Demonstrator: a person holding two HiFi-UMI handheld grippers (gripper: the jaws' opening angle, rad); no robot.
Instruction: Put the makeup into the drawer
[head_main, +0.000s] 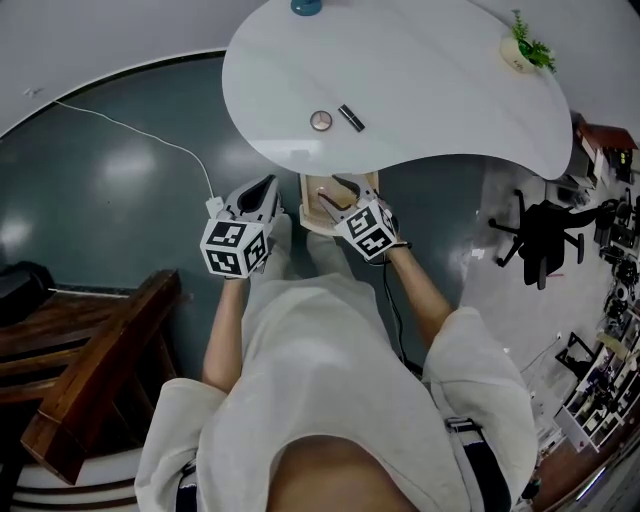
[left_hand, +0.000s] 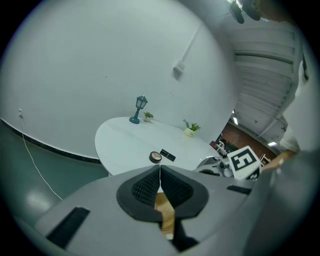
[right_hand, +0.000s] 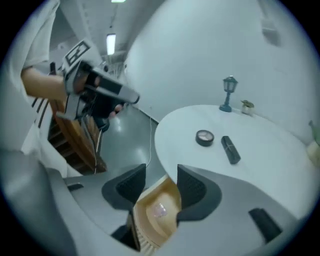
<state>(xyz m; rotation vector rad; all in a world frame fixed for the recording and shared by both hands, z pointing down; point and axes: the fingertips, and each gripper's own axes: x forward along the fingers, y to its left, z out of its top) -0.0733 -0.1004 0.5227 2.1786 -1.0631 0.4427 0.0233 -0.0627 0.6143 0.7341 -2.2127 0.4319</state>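
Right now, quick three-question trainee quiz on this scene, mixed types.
1. True or false: the round compact and the black tube lie in the drawer.
2. Which has its jaws apart? A: left gripper. B: right gripper.
3. Fill in: the drawer stands ___ (open/shut).

Key: 1 false, both lie on the table; 2 B; 3 open.

White short-sleeved shirt (head_main: 330, 380), grey left hand-held gripper (left_hand: 159, 179), grey right hand-held gripper (right_hand: 160, 185), black ribbed pads (right_hand: 192, 187), marker cubes (head_main: 235, 250)
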